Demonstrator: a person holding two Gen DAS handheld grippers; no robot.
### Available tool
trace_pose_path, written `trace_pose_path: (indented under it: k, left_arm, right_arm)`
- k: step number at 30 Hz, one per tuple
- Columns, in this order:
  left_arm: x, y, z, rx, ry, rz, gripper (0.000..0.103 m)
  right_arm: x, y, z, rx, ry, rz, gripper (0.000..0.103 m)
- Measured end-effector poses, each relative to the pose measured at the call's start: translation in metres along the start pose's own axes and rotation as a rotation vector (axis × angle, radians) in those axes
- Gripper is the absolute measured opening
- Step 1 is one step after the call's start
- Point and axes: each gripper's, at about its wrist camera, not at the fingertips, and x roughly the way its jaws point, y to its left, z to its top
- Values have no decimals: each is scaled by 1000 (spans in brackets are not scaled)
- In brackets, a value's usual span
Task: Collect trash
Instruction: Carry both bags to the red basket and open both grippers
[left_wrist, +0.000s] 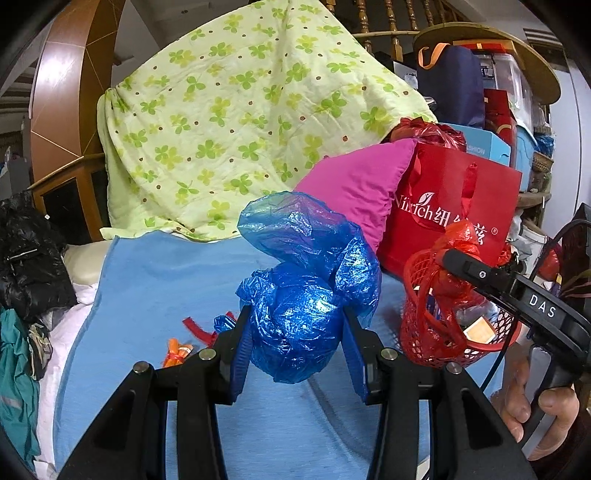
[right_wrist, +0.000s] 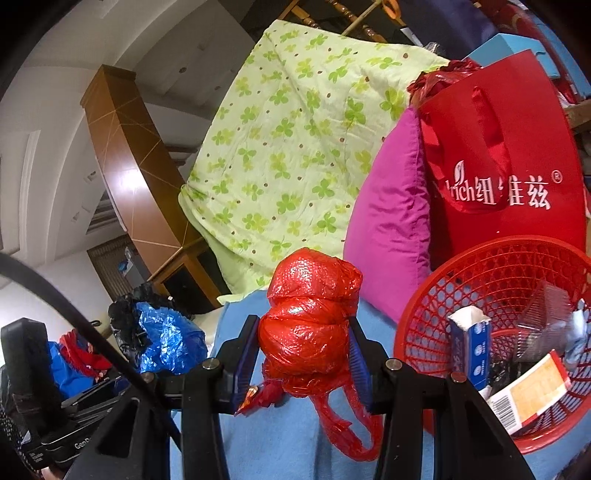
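Note:
My left gripper is shut on a crumpled blue plastic bag and holds it above the blue bed sheet. My right gripper is shut on a balled red plastic bag, held just left of the red mesh basket. The basket holds a blue-white carton, a flat box with a barcode and other scraps. In the left wrist view the basket stands at the right, with the red bag and right gripper over it. An orange wrapper and a red strip lie on the sheet.
A green clover quilt is piled behind. A pink pillow and a red paper gift bag stand behind the basket. Black and teal clothes lie at the left. Boxes and containers are stacked at the back right.

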Motion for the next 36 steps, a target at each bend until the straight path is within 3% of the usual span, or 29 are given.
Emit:
trace_pose_path:
  k: [15,27,36]
  left_arm:
    - [7,-31,13,44,7,-72,48]
    - [34,-89,41,98,15,-302,49]
    - [82,-145,48,126,85,-431,50]
  right_arm:
    - [-28,-25,10,46,-68,-23,48]
    - [-67,-82,24,198,-181,-110,50]
    - [-86,-127,27,332,-230,-205,50]
